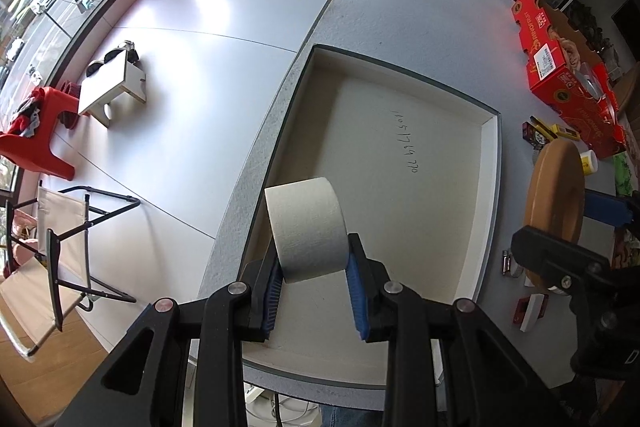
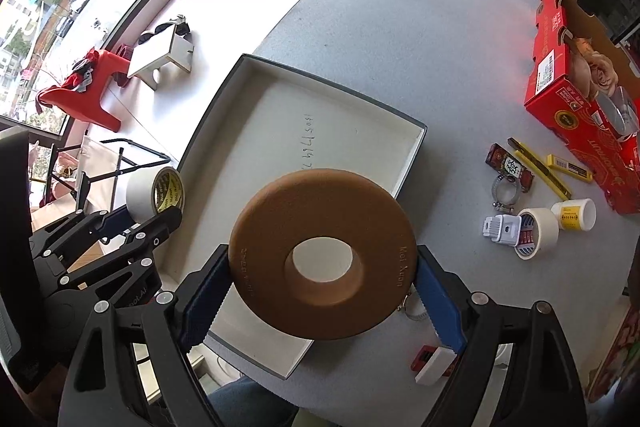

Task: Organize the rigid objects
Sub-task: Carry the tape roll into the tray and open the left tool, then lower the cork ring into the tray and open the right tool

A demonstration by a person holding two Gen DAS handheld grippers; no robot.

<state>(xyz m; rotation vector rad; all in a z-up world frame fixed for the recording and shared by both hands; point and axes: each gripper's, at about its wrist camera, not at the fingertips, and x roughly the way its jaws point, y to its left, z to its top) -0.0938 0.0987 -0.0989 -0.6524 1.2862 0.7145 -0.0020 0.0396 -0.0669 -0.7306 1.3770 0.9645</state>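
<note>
My left gripper (image 1: 314,269) is shut on a roll of white tape (image 1: 307,229) and holds it over the near left part of a shallow white box (image 1: 490,187) on the grey table. The roll also shows in the right wrist view (image 2: 154,195). My right gripper (image 2: 322,293) is shut on a brown ring (image 2: 322,271) and holds it above the box (image 2: 412,155) at its near right side. The ring shows edge-on in the left wrist view (image 1: 554,195).
Right of the box lie a smaller tape roll (image 2: 538,233), a white jar (image 2: 574,213), a white clip-like part (image 2: 502,229), a hose clamp (image 2: 508,191), yellow cutters (image 2: 540,167) and a red carton (image 2: 580,83). A small red and white item (image 2: 434,363) lies near me.
</note>
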